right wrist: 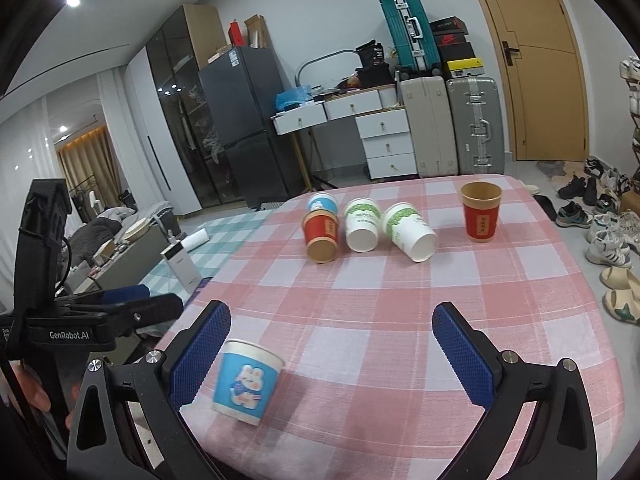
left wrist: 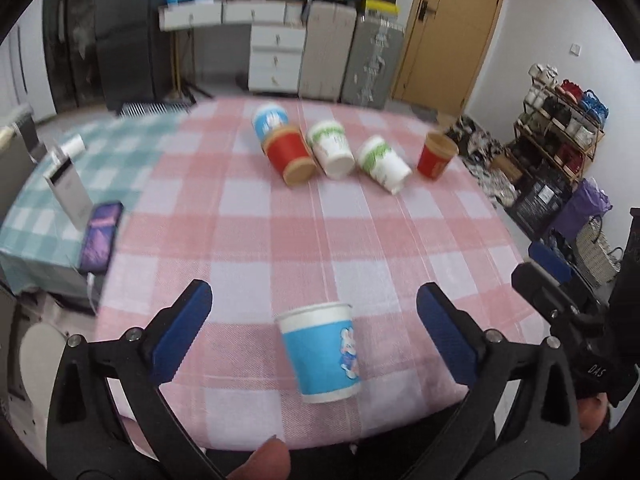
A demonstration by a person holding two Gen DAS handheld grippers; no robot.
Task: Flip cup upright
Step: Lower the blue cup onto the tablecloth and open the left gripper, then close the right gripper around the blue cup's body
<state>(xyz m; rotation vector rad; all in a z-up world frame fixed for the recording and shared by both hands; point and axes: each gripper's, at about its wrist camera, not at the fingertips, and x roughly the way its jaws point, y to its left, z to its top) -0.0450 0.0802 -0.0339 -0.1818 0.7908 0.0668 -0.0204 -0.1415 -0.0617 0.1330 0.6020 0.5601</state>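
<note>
A blue paper cup with a rabbit print [left wrist: 322, 354] [right wrist: 246, 382] stands upright near the table's front edge. My left gripper [left wrist: 314, 330] is open, its fingers either side of the cup and apart from it. My right gripper [right wrist: 330, 354] is open and empty; the cup sits just inside its left finger [right wrist: 200, 360]. Farther back lie several cups on their sides: a blue one [left wrist: 270, 118] [right wrist: 322, 202], a red one [left wrist: 290, 154] [right wrist: 320, 234], and two white-green ones [left wrist: 330, 148] [right wrist: 362, 224] [left wrist: 384, 164] [right wrist: 408, 230]. A red cup [left wrist: 436, 156] [right wrist: 480, 210] stands upright at the right.
The table has a pink checked cloth [left wrist: 280, 232] [right wrist: 380, 300]. A white power bank [left wrist: 68, 190] [right wrist: 182, 266] and a purple phone [left wrist: 100, 236] sit on a teal-checked surface to the left. Shoes [right wrist: 608, 232] lie on the floor at right.
</note>
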